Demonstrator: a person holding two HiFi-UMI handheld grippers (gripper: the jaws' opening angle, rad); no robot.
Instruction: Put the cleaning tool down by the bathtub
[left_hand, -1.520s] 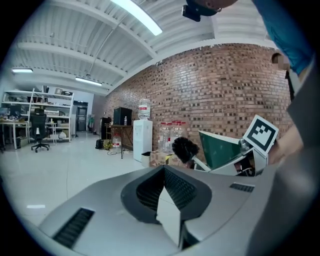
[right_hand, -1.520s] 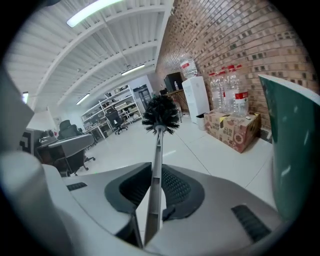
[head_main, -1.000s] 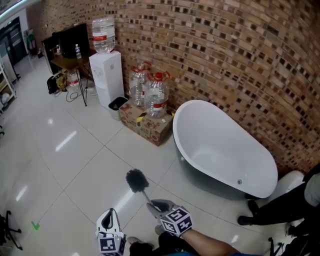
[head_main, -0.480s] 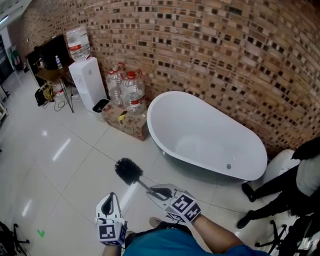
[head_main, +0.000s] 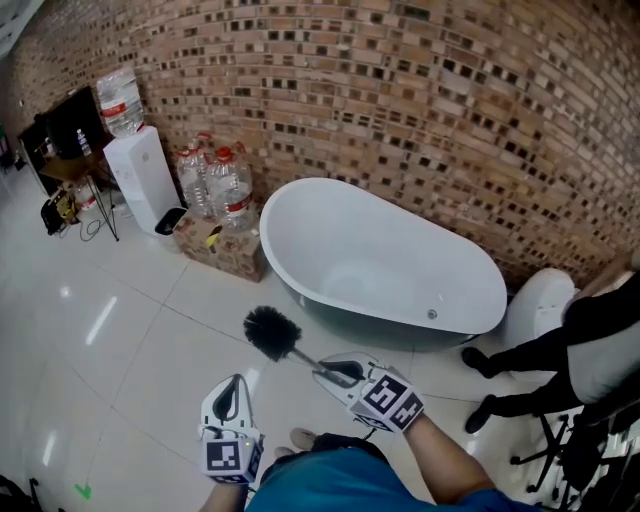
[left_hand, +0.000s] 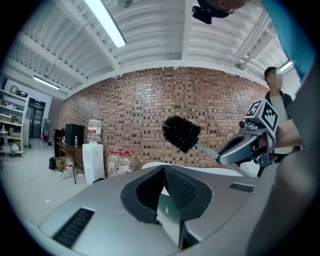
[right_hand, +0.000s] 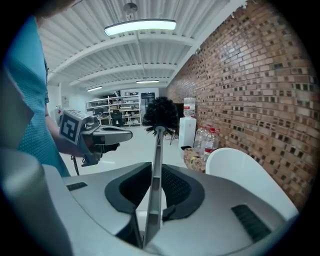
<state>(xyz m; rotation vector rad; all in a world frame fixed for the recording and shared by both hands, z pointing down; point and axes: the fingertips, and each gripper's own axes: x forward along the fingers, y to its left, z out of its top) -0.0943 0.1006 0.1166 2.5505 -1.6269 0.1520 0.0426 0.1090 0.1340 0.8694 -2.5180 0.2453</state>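
The cleaning tool is a brush with a black bristle head (head_main: 272, 333) on a thin grey handle. My right gripper (head_main: 336, 370) is shut on that handle, and the head sticks out up and to the left, over the tiles just short of the white bathtub (head_main: 380, 250). In the right gripper view the handle runs straight up between the pads to the bristle head (right_hand: 160, 116), with the bathtub (right_hand: 235, 162) to the right. My left gripper (head_main: 235, 388) hangs lower left, shut and holding nothing. Its own view shows the brush (left_hand: 181, 133) and the right gripper (left_hand: 245, 146) above the left gripper (left_hand: 164, 172).
A brick wall (head_main: 430, 110) runs behind the tub. Left of the tub, large water bottles (head_main: 228, 178) stand on a cardboard box (head_main: 222, 250) beside a white water dispenser (head_main: 138, 175). A person in black (head_main: 560, 350) stands at the right next to a white fixture (head_main: 540, 298).
The view has swung right and closer, so the bathtub now sits in the middle. The brush, still in my right gripper, is nearer the tub. The left gripper stays low.
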